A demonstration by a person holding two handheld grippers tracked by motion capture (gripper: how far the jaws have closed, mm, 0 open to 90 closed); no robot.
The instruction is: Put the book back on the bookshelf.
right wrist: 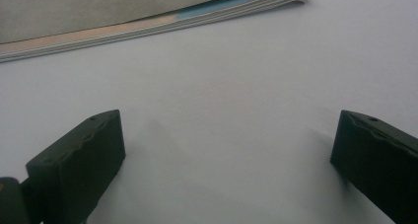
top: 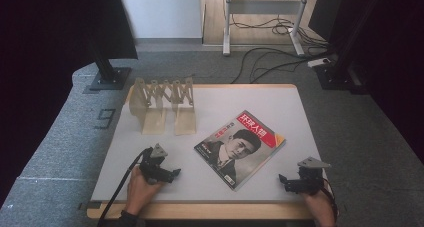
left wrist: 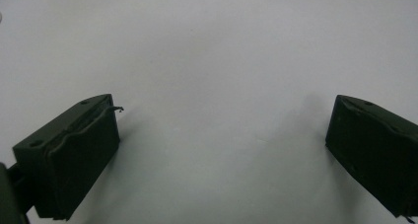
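Magazine (top: 240, 148) lies flat and closed on the grey counter (top: 280, 107), cover up, set at a slant a little right of centre; we see a dark portrait on its cover under a red title band with white lettering; in the right gripper view its stacked page edges (right wrist: 148, 24) run across the top, well ahead of the jaws. At the counter's far left stands a pale wooden folding rack (top: 162, 104), its crossed slats spread out and two flat feet pointing toward us, well apart from the magazine. Near the front edge, we hold the left gripper (top: 172, 175) to the magazine's left, in the left hand (top: 142, 187), a black cable trailing off the counter's front; its jaws stand wide apart over bare surface, gripping nothing (left wrist: 222, 150). We hold the right gripper (top: 284, 181) at the front right corner, in the right hand (top: 317, 204), just beside the magazine's near corner; its jaws likewise gape wide and empty above the counter (right wrist: 226, 155).
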